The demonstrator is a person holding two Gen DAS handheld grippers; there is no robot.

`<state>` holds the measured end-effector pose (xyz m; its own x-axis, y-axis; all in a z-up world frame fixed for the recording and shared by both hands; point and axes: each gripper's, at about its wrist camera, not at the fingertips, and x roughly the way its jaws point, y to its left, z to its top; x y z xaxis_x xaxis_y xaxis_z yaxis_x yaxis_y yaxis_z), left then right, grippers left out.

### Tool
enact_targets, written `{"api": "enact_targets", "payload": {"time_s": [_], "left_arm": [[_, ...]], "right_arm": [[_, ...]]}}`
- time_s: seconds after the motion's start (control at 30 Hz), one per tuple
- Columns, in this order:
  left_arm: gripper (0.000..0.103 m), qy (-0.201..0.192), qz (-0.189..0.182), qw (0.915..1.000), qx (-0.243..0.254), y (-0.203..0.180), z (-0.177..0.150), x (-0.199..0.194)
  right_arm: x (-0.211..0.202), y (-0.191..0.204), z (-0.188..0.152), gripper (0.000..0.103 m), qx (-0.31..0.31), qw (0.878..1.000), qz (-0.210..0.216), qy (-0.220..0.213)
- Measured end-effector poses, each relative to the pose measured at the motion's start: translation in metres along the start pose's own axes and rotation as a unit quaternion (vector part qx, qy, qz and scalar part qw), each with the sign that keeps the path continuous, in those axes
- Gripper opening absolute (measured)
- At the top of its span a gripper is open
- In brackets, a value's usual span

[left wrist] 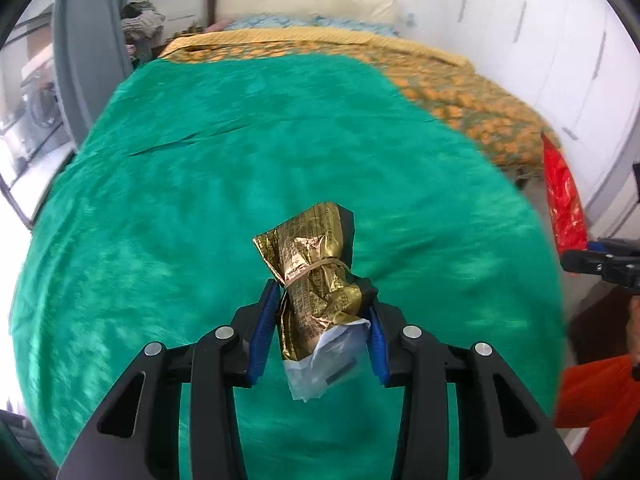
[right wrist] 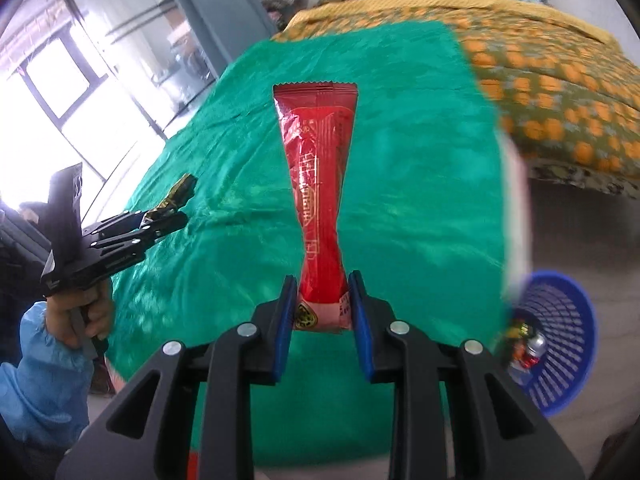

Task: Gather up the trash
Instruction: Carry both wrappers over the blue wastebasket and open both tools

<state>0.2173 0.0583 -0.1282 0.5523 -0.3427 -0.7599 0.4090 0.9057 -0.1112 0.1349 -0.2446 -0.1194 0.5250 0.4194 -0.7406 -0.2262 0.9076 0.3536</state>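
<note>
A crumpled gold foil packet (left wrist: pixel 316 276), bound with a rubber band and with clear plastic at its near end, is lifted above the green blanket (left wrist: pixel 200 200), and my left gripper (left wrist: pixel 325 292) is shut on it. The right wrist view shows that same gold packet (right wrist: pixel 176 196) in the left gripper (right wrist: pixel 168 216) at far left. A long red wrapper (right wrist: pixel 320 200) stands up from my right gripper (right wrist: pixel 323 292), which is shut on its lower end. In the left wrist view the red wrapper (left wrist: pixel 564 208) shows at the right edge.
The green blanket covers a bed with an orange-patterned quilt (right wrist: pixel 560 92) and a pillow (left wrist: pixel 312 0) at the far end. A blue slatted basket (right wrist: pixel 556 344) holding several wrappers stands on the floor at lower right. Windows and a grey curtain (left wrist: pixel 92 40) lie left; white cupboards (left wrist: pixel 560 40) right.
</note>
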Motion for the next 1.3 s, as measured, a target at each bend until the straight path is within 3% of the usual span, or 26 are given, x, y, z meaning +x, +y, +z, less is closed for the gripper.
{"api": "enact_targets", "payload": {"time_s": [0.1,0.17,0.27,0.33,0.43,0.63,0.77,0.97,1.0,1.1,1.23,1.27,1.3], "left_arm": [[0.04,-0.011,-0.03,0.9992,0.022,-0.043,0.002,-0.012],[0.04,-0.014,-0.059,0.9974,0.04,-0.081,0.004,-0.018],[0.04,-0.011,-0.104,0.9925,0.065,-0.137,0.004,-0.022],[0.04,-0.002,-0.138,0.9869,0.084,-0.179,0.004,-0.02],[0.04,0.02,-0.173,0.9781,0.114,-0.245,0.003,-0.004],[0.04,0.083,-0.174,0.9724,0.131,-0.34,-0.002,0.089],[0.04,0.114,-0.167,0.9722,0.118,-0.365,0.0,0.154],[0.042,0.132,-0.154,0.9724,0.116,-0.381,-0.005,0.218],[0.047,0.132,-0.156,0.972,0.116,-0.383,-0.004,0.227],[0.075,0.136,-0.144,0.9738,0.112,-0.385,-0.003,0.25],[0.081,0.123,-0.14,0.9783,0.09,-0.381,0.009,0.25],[0.082,0.112,-0.143,0.9797,0.085,-0.379,0.011,0.241],[0.084,0.096,-0.142,0.9816,0.083,-0.379,0.013,0.228]], "right_arm": [[-0.037,-0.04,-0.024,0.026,0.029,0.999,-0.023,-0.02],[-0.061,-0.078,-0.049,0.026,0.053,0.996,-0.061,-0.024],[-0.075,-0.125,-0.082,0.026,0.075,0.989,-0.125,-0.005],[-0.078,-0.158,-0.101,0.026,0.107,0.985,-0.137,0.009],[-0.074,-0.185,-0.111,0.026,0.127,0.982,-0.14,0.018],[-0.048,-0.236,-0.108,0.026,0.134,0.978,-0.16,0.028],[-0.028,-0.278,-0.112,0.026,0.16,0.974,-0.153,0.049],[0.003,-0.313,-0.126,0.026,0.198,0.971,-0.12,0.062],[0.008,-0.316,-0.129,0.027,0.202,0.97,-0.118,0.062],[0.031,-0.332,-0.138,0.029,0.207,0.97,-0.114,0.065],[0.036,-0.341,-0.15,0.034,0.209,0.967,-0.134,0.06],[0.032,-0.342,-0.151,0.041,0.212,0.966,-0.139,0.055],[0.027,-0.343,-0.151,0.057,0.216,0.965,-0.145,0.047]]}}
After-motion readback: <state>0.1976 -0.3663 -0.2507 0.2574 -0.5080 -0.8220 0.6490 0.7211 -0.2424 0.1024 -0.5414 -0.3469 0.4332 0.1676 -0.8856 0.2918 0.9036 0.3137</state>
